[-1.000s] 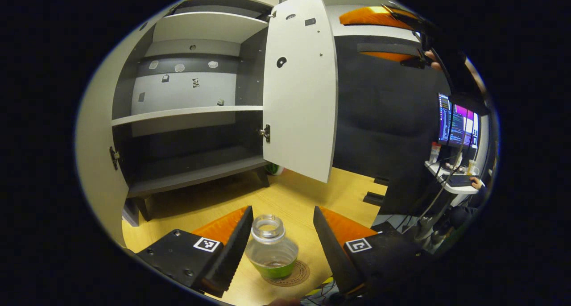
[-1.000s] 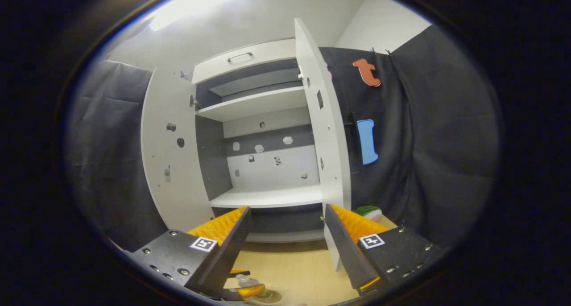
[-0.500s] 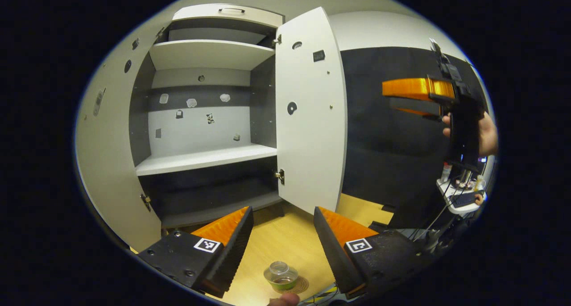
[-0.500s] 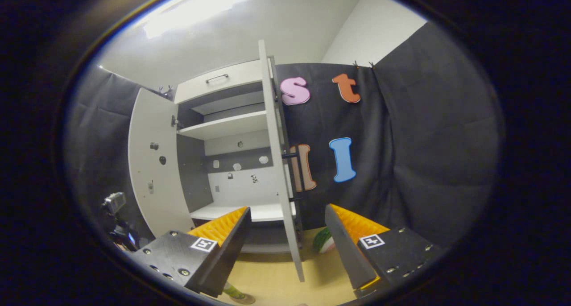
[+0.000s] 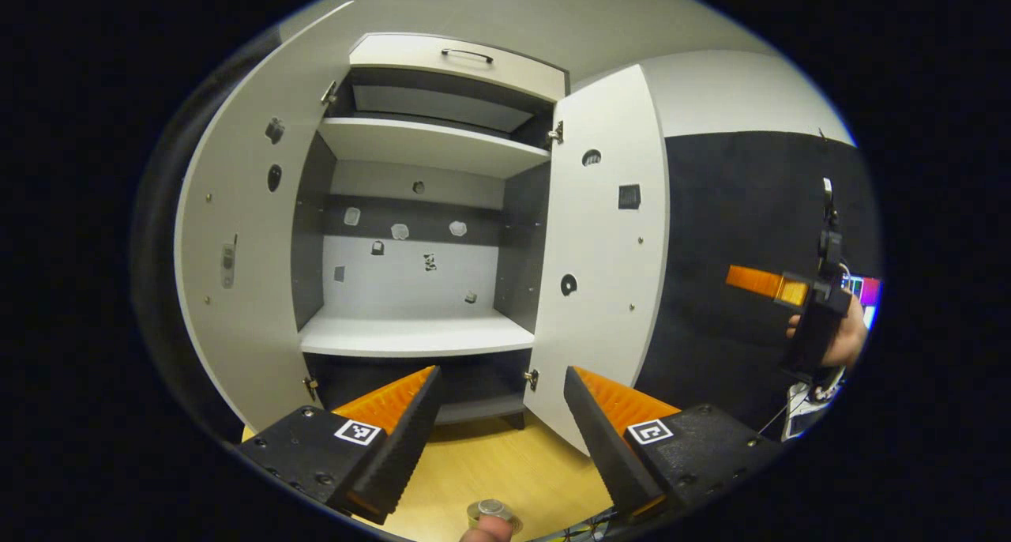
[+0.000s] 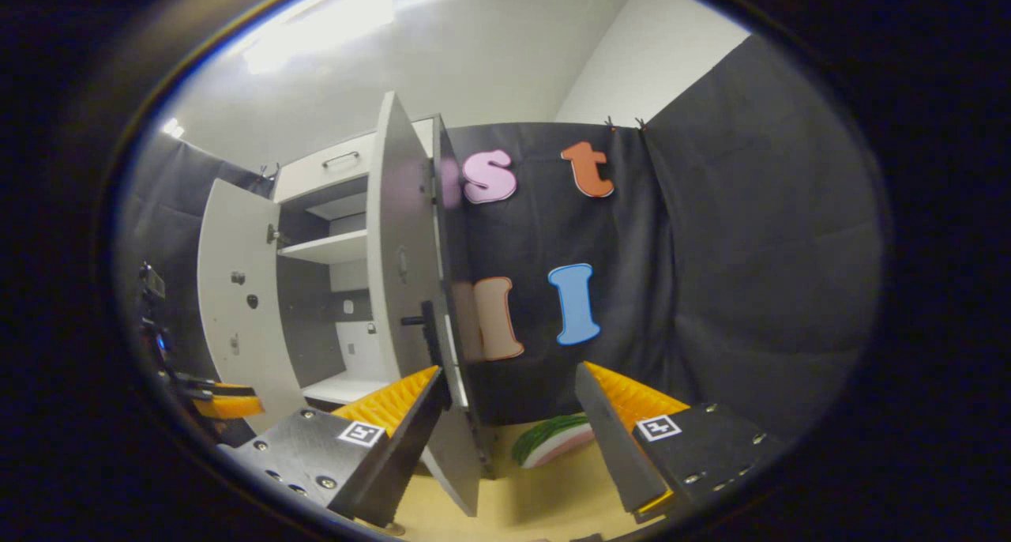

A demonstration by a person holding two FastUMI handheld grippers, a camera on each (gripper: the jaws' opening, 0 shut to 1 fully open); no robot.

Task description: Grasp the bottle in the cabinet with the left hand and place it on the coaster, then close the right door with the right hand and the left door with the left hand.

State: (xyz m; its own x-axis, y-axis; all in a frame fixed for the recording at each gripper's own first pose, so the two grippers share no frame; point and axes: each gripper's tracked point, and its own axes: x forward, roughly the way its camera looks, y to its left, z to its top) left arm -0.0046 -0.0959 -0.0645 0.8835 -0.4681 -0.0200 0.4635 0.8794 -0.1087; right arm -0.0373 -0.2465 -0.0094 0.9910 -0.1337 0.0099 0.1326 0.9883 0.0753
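The clear bottle stands on the wooden table at the bottom edge of the left gripper view, where just its rim shows, below and apart from my left gripper. That gripper is open with nothing between its fingers and faces the open cabinet. The left door and right door are both swung out. My right gripper is open and empty, close to the right door's outer face near its dark handle. In the left gripper view the right gripper shows far right, held by a hand.
A fingertip shows by the bottle's rim. A watermelon-slice toy lies on the table beside the cabinet's right side. The cabinet shelves are bare. My left gripper shows at far left in the right gripper view.
My left gripper has risen and tilted up away from the bottle, which slid to the view's bottom edge. My right gripper has swung right, around the right door to its outer side.
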